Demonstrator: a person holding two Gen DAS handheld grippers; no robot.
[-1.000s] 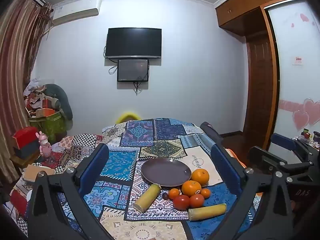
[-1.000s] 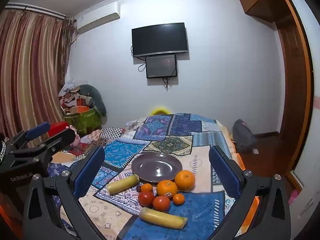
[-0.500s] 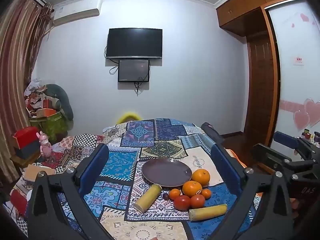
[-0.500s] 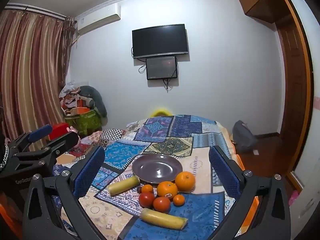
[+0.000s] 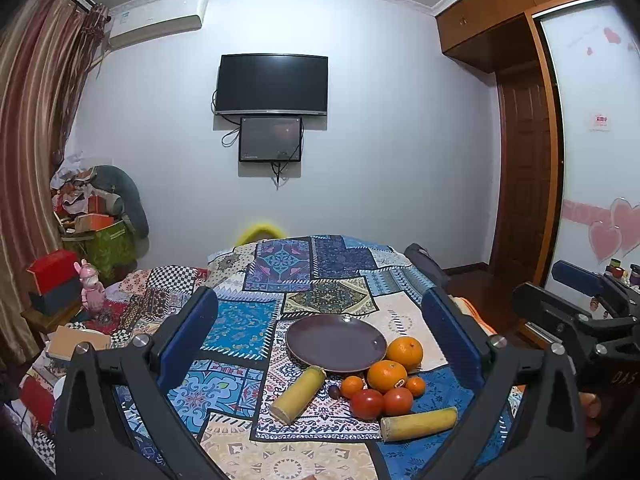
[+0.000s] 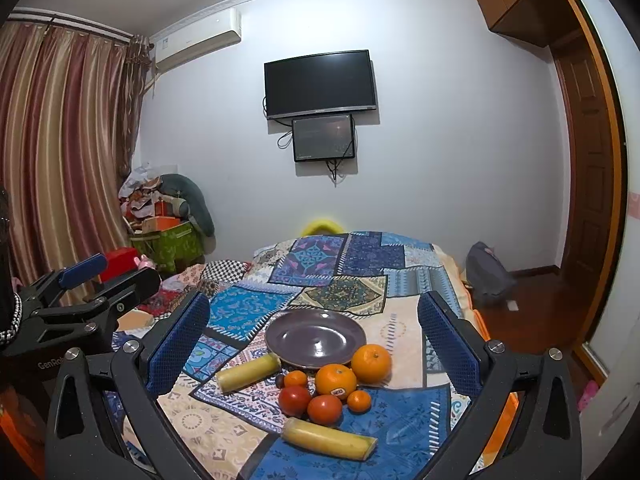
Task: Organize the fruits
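A dark purple plate (image 5: 335, 343) (image 6: 316, 338) lies empty on the patchwork bedspread. In front of it sit two large oranges (image 5: 404, 354) (image 6: 371, 363), two small tangerines (image 5: 352, 386), two red tomatoes (image 5: 367, 403) (image 6: 295, 401), a small dark plum (image 5: 334, 391) and two yellow sugarcane pieces (image 5: 298, 393) (image 6: 329, 438). My left gripper (image 5: 320, 344) is open, above and short of the fruit. My right gripper (image 6: 314, 340) is open too, equally held back. Each gripper shows at the edge of the other's view.
The patchwork bedspread (image 5: 312, 272) covers the bed. Boxes and a pink toy (image 5: 91, 282) crowd the left side. A dark bag (image 6: 488, 272) lies on the floor at the right, by a wooden door (image 5: 524, 168). A TV (image 5: 272, 84) hangs on the far wall.
Both views have drifted very slightly; the fruit and plate have not moved and both grippers stay open.
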